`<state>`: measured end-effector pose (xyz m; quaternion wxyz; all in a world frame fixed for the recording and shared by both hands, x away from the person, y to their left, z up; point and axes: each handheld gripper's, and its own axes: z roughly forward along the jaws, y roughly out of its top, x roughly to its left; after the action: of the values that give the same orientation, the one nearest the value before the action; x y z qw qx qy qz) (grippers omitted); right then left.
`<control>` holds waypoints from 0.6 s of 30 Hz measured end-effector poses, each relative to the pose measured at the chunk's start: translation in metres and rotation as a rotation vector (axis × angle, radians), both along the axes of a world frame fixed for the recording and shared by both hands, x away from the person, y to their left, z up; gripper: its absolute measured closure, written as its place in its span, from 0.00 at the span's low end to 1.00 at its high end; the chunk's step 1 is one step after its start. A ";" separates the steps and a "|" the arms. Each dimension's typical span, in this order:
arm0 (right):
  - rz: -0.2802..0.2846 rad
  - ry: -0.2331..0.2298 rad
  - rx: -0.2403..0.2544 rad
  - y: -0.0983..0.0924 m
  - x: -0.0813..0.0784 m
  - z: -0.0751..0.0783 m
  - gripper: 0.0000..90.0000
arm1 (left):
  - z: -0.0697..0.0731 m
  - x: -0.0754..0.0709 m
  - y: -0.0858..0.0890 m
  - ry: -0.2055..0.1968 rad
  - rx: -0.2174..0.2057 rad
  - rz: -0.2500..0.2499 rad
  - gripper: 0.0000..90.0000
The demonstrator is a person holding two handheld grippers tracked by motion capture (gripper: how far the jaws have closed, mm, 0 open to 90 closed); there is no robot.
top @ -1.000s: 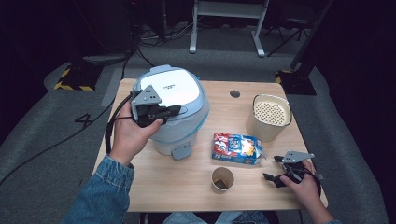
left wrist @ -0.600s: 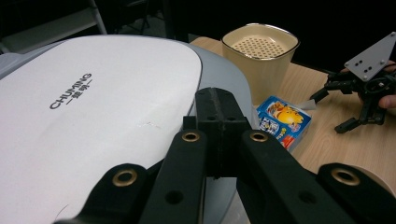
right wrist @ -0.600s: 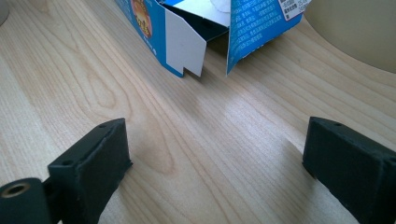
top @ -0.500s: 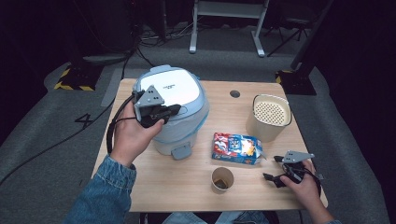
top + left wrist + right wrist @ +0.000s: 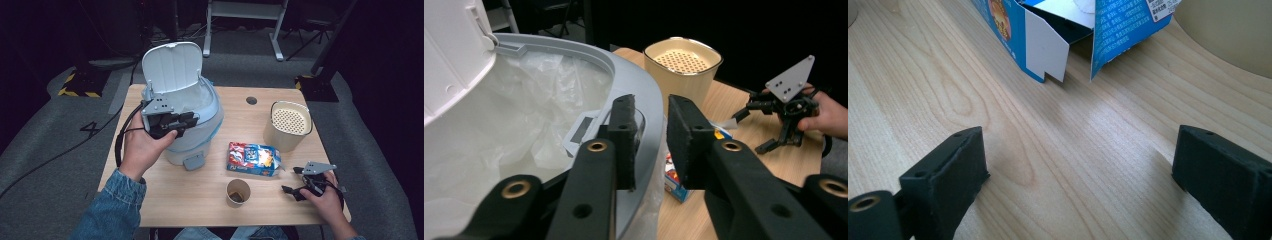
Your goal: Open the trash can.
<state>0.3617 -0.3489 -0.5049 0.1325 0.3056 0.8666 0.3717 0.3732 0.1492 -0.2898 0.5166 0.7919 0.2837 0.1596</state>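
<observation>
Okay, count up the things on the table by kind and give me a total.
Bin: 1
Beige container: 1
Carton: 1
Paper cup: 1
Total: 4

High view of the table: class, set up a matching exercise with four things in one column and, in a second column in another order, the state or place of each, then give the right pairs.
Things:
1. bin lid
2. paper cup
3. snack box
4. cream container

States or places:
A. lying flat, with one end flap open
B. swung up and standing open
C. at the table's right side, with a perforated top
D. nearest the front edge, between the two hands

Pairs: 1-B, 2-D, 3-A, 4-C
</observation>
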 end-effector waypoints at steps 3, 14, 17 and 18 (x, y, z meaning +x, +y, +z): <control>0.003 0.000 0.000 0.000 0.000 0.000 0.08 | 0.003 -0.006 0.001 -0.018 0.006 -0.014 0.76; 0.021 0.009 0.045 0.004 0.002 0.013 0.29 | 0.000 -0.043 0.019 -0.035 0.054 -0.037 0.46; 0.013 0.000 0.037 0.007 0.002 0.019 0.31 | -0.009 -0.055 0.026 -0.023 0.043 -0.039 0.45; 0.007 0.003 0.046 0.007 0.002 0.021 0.32 | -0.013 -0.057 0.028 -0.019 0.040 -0.039 0.45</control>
<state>0.3636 -0.3416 -0.4840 0.1227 0.3062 0.8590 0.3915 0.3158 0.1775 -0.3027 0.5066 0.8059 0.2598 0.1626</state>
